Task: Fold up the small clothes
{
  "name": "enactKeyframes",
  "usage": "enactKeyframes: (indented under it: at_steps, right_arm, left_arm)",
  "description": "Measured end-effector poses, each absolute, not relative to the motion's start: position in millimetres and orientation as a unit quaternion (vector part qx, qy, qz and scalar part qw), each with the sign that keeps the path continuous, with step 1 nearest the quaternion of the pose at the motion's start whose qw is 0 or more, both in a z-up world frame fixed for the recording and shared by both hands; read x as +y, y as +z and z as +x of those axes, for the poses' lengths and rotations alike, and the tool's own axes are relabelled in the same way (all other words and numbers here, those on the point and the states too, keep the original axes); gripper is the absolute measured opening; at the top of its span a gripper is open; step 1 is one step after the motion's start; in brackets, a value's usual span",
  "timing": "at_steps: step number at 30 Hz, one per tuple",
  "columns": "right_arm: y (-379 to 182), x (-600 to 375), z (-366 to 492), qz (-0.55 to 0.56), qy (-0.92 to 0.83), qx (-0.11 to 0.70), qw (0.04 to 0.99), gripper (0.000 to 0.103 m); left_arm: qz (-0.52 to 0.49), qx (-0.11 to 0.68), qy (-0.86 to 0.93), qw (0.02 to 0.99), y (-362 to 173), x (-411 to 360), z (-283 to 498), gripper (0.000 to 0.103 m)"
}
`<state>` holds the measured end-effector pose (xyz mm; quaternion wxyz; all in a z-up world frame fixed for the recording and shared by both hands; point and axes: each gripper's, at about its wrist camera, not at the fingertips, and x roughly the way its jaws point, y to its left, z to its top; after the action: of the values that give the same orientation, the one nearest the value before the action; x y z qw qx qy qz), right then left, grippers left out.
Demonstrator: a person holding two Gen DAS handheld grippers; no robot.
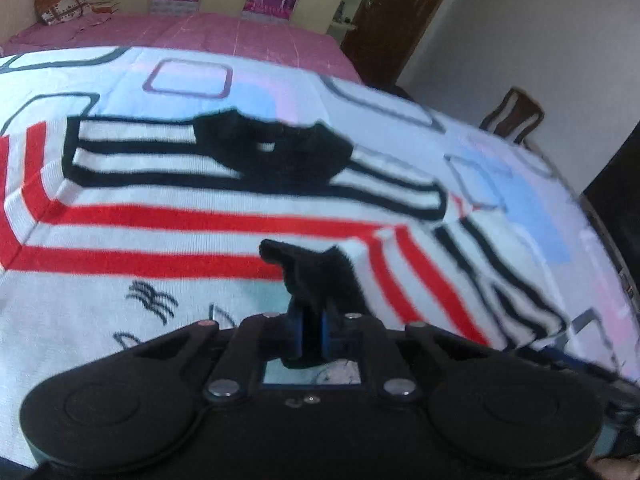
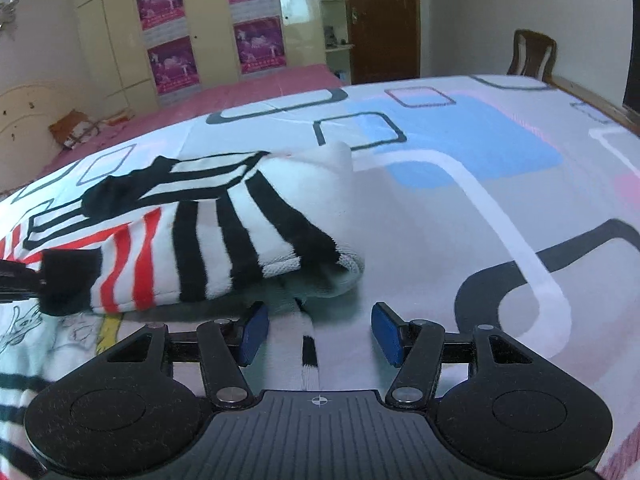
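Observation:
A small white knit sweater (image 1: 200,200) with black and red stripes and a black collar (image 1: 280,152) lies spread on the bed. My left gripper (image 1: 311,332) is shut on a black sleeve cuff (image 1: 316,276), held just above the sweater's chest. In the right wrist view the sweater (image 2: 208,240) lies with its right sleeve (image 2: 256,232) folded over the body, and the left gripper with the black cuff (image 2: 68,280) shows at the left edge. My right gripper (image 2: 320,332) is open and empty, low over a striped strip of the sweater (image 2: 309,344).
The sweater lies on a bedsheet (image 2: 460,208) printed with grey, blue and pink rectangles. A pink bedspread (image 1: 240,32) lies behind, with a cushion (image 1: 56,4). A wooden chair (image 2: 532,56) and a brown door (image 2: 380,20) stand at the back right.

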<state>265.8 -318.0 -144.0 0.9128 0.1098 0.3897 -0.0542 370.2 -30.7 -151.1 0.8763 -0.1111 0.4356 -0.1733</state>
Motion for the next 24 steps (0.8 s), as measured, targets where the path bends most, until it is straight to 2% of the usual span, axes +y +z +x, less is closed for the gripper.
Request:
enactKeyframes:
  at_steps: [3,4,5,6,10,12,17,22,23,24]
  right_arm:
    - [-146,-319,275,0.122,-0.048,0.386,0.913,0.058]
    - [-147,-319,279,0.125,-0.047,0.386,0.913,0.052]
    - [-147,-319,284,0.13,-0.043,0.388,0.911,0.039]
    - [-148,-319,288,0.137,-0.041,0.39,0.91,0.036]
    - [-149,-312,298,0.133,-0.032,0.395,0.908,0.036]
    - [-150,-307,298,0.118,-0.037,0.4,0.908,0.019]
    - [-146,-307,289,0.103,-0.042,0.392,0.913,0.016]
    - [-153,-312,282,0.106,-0.053,0.405,0.907,0.016]
    - [-150,-313,281,0.106,-0.045,0.407,0.906,0.016]
    - [-147,-313,280,0.105,-0.038,0.41,0.905,0.016]
  left_arm:
    - [-0.125,0.405,-0.18,0.887,-125,-21,371,0.008]
    - [-0.125,0.392,-0.179,0.894,-115,-16,371,0.008]
    - [-0.127,0.382,-0.175,0.899,-106,-9,372,0.008]
    - [-0.13,0.374,-0.171,0.902,-99,-2,372,0.008]
    - [-0.122,0.36,-0.141,0.914,-88,26,373,0.008]
    - [-0.118,0.371,-0.119,0.913,-98,38,375,0.008]
    - [-0.114,0.419,-0.092,0.896,-140,44,377,0.008]
    - [-0.095,0.435,-0.083,0.891,-157,38,380,0.008]
    - [-0.088,0.434,-0.083,0.893,-156,38,379,0.008]
    - [-0.08,0.434,-0.08,0.894,-154,37,378,0.014]
